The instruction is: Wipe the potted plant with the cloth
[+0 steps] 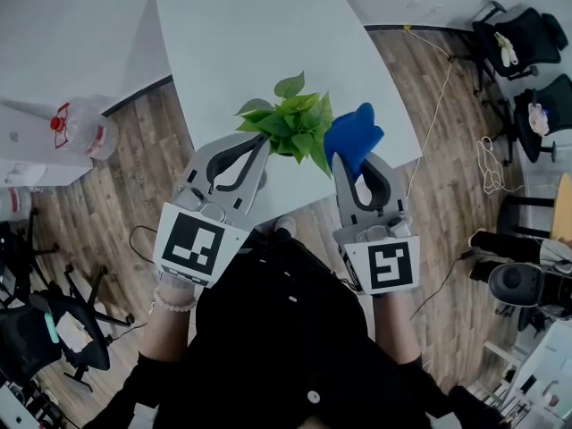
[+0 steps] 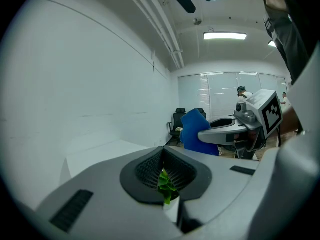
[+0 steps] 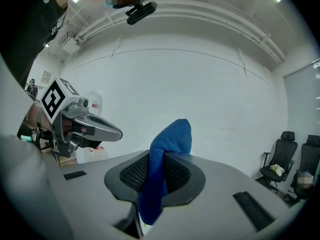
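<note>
- The left gripper (image 2: 162, 150) had its jaws shut together on a green leaf (image 2: 165, 183) of the potted plant (image 1: 290, 119). Only its own view showed that pinch (the head view showed just the jaw tips reaching the foliage).
- The right gripper (image 3: 162, 153) had its jaws clamped on the blue cloth (image 3: 167, 149). The cloth rose in a rounded fold above the tips and hung down below them.
- The head view alone showed the two grippers side by side with the plant between their tips. The cloth touched the leaves on the plant's right side.
- That view also placed the plant at the near edge of the white bench (image 1: 241, 34), with its pot hidden under the leaves.
- Each gripper view caught the other gripper off to one side. The left gripper view showed the cloth bunched at the right gripper's tips, in front of a windowed wall.
- Farther out, only the head view showed the wood floor (image 1: 134, 177), a water bottle (image 1: 85, 128) at the left, and black office chairs (image 1: 523, 38) at the right.
</note>
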### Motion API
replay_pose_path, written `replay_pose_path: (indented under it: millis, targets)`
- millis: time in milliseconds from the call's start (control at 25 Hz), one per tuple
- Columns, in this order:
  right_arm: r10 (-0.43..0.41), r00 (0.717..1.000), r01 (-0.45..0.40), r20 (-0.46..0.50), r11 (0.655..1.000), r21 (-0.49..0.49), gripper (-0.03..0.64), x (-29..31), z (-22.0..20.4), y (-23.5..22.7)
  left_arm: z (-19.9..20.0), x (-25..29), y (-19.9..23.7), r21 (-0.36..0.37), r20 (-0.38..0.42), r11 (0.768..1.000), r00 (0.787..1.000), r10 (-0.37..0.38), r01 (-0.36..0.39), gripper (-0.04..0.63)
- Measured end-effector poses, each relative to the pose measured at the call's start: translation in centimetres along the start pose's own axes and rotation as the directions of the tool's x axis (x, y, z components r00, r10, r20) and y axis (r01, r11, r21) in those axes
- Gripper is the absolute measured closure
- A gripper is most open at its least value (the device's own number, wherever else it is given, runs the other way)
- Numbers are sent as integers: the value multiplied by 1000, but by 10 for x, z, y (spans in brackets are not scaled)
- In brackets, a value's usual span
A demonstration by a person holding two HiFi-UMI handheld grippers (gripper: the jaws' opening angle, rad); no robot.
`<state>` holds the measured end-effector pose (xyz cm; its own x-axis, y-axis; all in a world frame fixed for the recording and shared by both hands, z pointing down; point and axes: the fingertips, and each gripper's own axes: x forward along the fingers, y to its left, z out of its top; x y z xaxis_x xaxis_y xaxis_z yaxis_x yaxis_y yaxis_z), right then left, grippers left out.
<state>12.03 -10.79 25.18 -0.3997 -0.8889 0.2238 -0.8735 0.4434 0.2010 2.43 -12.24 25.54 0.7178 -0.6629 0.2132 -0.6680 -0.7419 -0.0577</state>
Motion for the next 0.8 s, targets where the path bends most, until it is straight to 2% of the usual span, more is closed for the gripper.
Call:
replay_pose_path:
  millis: [240,360,520,600,800]
  targets:
    - [10,1000,-11,22,1000,13,532,2,1,3,-2,1,0,33,15,999,1000,-14,14,581]
    - [21,998,-22,60,1000,12,532,3,6,5,-3,1,2,8,3,1000,1000,-4,4,581]
    - [26,1000,-26,-7,1000,-8,532,1,-3,6,-3,0,3,15,4,1000,1000,-3,3,581]
    - [29,1000,-29,9,1000,0,532,2,0,7,-3,-1,4,32,9,999,1000,-7,6,581]
    - [26,1000,-26,14,1000,0,532,3,0,6,-3,0,7,24,17,1000,1000,-1,0,581]
